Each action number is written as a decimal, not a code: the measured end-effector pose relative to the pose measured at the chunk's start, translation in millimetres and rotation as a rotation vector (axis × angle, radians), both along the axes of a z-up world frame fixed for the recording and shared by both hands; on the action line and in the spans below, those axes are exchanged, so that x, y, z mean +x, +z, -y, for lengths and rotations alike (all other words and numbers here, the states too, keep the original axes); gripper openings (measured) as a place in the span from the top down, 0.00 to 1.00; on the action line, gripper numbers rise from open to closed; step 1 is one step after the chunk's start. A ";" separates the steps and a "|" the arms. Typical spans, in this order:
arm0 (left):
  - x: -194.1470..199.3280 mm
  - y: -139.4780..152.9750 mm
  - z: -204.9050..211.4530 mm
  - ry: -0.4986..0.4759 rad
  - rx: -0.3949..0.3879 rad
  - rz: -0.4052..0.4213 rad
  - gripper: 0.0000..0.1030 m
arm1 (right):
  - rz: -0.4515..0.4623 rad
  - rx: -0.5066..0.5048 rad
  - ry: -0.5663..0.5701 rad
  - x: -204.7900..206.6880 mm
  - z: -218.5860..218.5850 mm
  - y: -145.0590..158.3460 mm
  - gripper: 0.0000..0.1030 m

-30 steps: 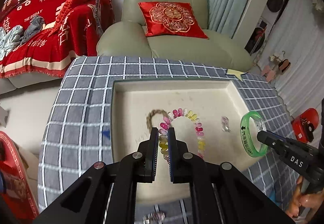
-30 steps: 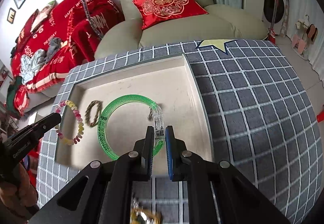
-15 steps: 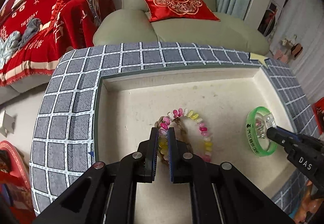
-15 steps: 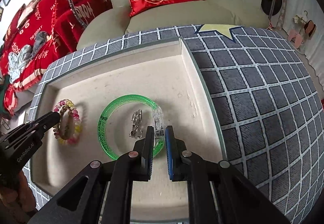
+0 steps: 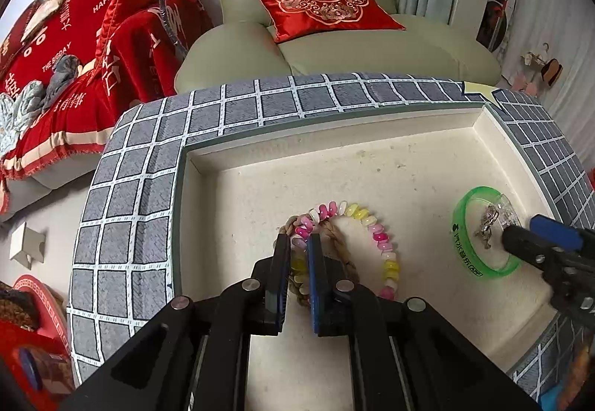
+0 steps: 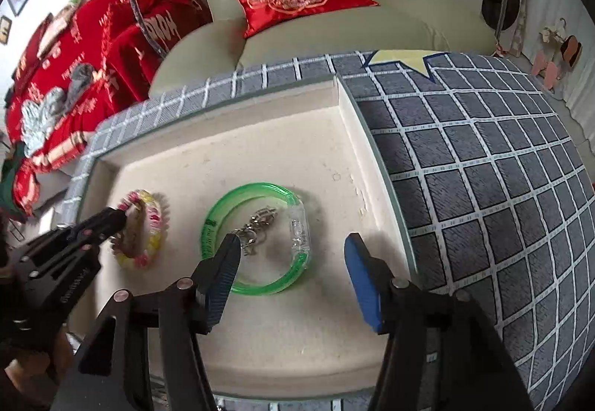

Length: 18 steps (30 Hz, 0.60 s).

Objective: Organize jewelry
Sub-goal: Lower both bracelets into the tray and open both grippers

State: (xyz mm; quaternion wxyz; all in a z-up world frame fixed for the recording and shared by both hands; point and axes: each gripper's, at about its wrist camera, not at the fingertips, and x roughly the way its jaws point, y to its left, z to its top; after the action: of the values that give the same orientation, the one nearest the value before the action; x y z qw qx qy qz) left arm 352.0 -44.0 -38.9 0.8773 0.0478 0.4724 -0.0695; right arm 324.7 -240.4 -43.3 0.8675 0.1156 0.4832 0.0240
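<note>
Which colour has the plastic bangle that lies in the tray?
The bangle is translucent green with one clear section; the right wrist view shows it best.

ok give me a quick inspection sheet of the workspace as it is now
surface: shallow cream tray sunk in a grey checked cloth
job's things: pink-and-yellow bead bracelet over a braided brown cord ring; translucent green plastic bangle lying flat around a small silver metal trinket
clutter: nothing seen
grippers: left tool shut on the bead bracelet; right tool opening, bangle no longer pinched
cables: grey cord hanging behind
surroundings: green armchair, red embroidered cushion, red blankets
</note>
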 end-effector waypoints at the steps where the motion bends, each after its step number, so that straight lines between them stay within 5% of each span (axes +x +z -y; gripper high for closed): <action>1: -0.6 0.3 -0.8 0.005 0.002 0.003 0.76 | 0.015 0.009 -0.005 -4.4 1.6 5.0 0.40; 18: 0.2 -0.2 -2.1 0.001 -0.014 0.012 0.73 | 0.069 0.107 -0.028 -59.9 12.6 27.4 0.40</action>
State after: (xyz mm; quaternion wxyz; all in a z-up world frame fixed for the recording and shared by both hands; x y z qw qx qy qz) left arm 352.2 -41.9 -39.1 0.8804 0.0416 0.4669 -0.0720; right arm 264.8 -253.0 -15.9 0.8764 0.1674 0.4496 0.0415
